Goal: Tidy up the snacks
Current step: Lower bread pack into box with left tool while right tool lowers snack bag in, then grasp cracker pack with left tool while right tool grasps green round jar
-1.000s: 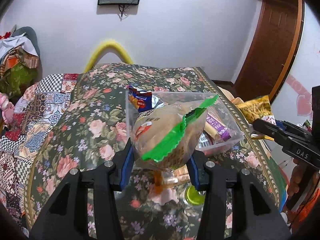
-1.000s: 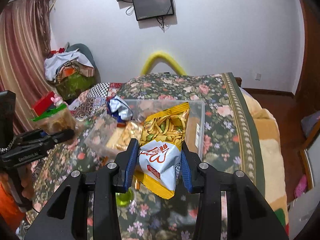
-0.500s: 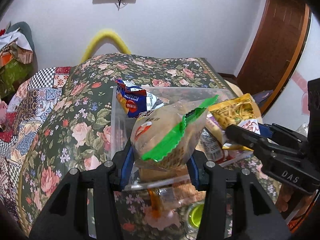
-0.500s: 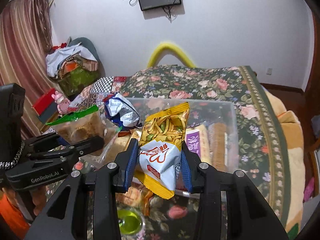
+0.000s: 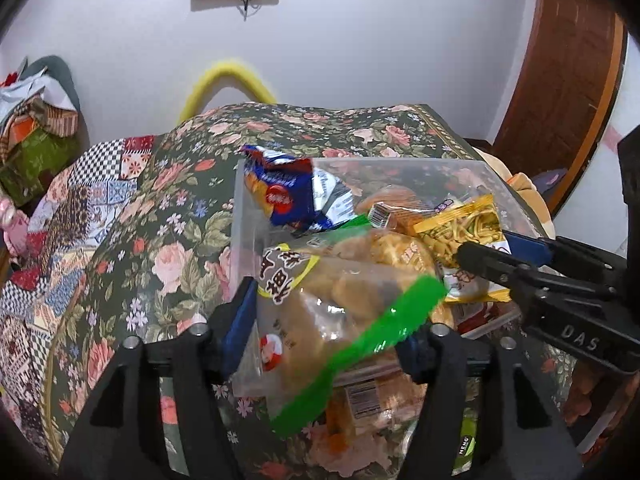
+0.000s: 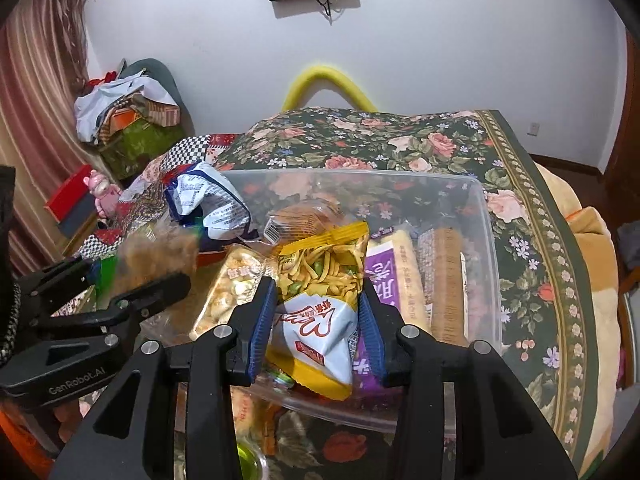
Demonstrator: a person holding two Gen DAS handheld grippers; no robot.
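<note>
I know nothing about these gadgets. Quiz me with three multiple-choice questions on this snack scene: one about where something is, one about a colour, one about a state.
1. Where does the blue packet lie?
A. in the clear bin's far left corner
B. on the floor
C. between the right gripper's fingers

2. What colour is the strip along the edge of the bag at the left gripper?
A. red
B. green
C. purple

3. What is between the right gripper's fingers?
A. nothing
B. a bottle
C. a yellow and white packet

Answers: 1 A, it sticks up at that corner of the bin. 2 B, a bright green strip crosses the bag. 3 C, the yellow and white packet sits between the blue pads.
</note>
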